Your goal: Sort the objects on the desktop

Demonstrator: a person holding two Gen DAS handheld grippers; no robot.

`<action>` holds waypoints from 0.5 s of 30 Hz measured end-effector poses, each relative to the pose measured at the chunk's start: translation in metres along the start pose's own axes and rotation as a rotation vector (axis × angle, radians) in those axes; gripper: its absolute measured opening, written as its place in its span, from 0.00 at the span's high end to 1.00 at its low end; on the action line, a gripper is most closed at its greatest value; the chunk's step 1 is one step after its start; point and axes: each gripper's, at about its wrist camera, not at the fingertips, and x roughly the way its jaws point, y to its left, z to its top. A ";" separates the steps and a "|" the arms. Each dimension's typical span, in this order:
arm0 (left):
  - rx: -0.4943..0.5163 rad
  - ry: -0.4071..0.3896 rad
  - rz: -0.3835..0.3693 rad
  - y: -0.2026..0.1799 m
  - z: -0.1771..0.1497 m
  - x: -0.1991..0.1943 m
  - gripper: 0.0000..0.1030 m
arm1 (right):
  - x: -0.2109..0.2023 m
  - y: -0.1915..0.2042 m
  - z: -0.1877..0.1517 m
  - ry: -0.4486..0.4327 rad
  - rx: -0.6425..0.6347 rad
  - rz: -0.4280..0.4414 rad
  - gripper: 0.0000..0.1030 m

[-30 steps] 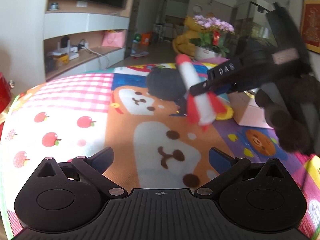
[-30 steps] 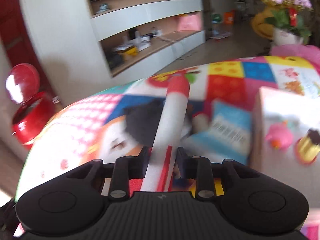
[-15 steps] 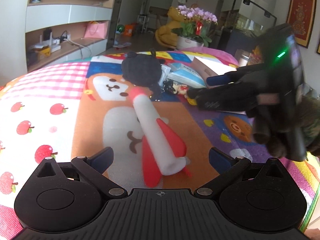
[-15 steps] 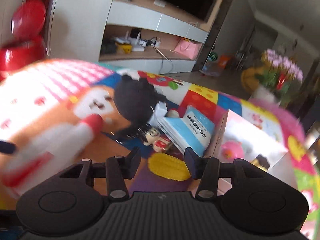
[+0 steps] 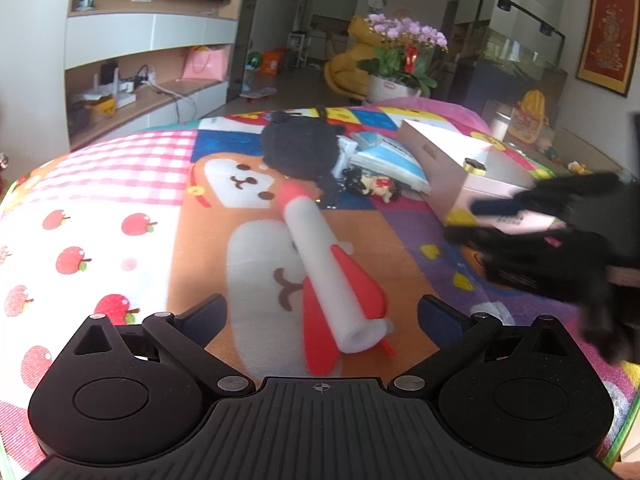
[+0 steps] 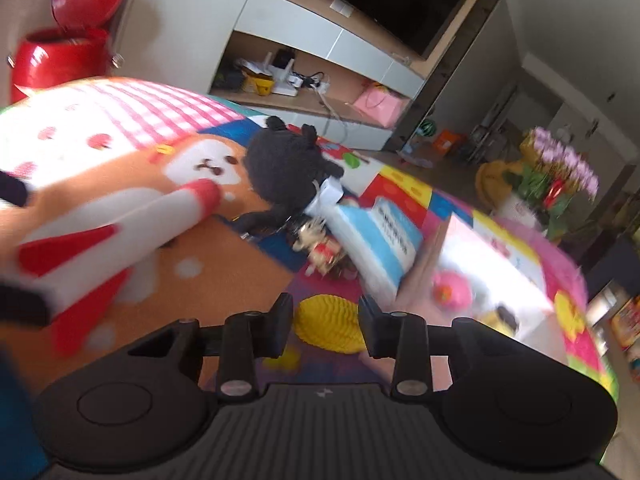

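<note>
White foam rocket (image 5: pixel 326 272) with a red nose and red fins lies on a patchwork tablecloth (image 5: pixel 120 184): pink-and-white gingham, red apples on white, an orange panel with white bear faces. Black knitted plush (image 5: pixel 300 148). Blue-and-white booklet (image 6: pixel 382 236). Yellow ridged toy (image 6: pixel 328 322). Pale pink box (image 5: pixel 452 160). Both grippers black.

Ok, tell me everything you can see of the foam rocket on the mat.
The rocket is a white foam-looking tube with a red rounded nose and red fins at its tail end. It lies flat on the cartoon mat, over the bear print, nose toward the black plush, open tail toward the left gripper. That gripper's fingers stand wide on either side of the tail; nothing grips it.
</note>
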 end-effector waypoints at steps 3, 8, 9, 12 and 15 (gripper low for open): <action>0.015 0.007 -0.013 -0.008 -0.001 0.002 0.00 | -0.029 -0.014 -0.022 0.012 0.065 0.022 0.68; 0.042 0.027 -0.031 -0.024 -0.002 0.010 0.00 | -0.052 -0.043 -0.062 0.053 0.188 -0.134 0.53; 0.051 0.032 -0.033 -0.028 -0.002 0.011 0.00 | -0.054 -0.050 -0.069 0.066 0.220 -0.150 0.52; 0.078 0.042 -0.023 -0.039 -0.002 0.015 0.00 | -0.056 -0.062 -0.085 0.091 0.289 -0.195 0.49; 0.100 0.037 0.006 -0.044 0.001 0.016 0.00 | -0.055 -0.068 -0.094 0.093 0.352 -0.193 0.45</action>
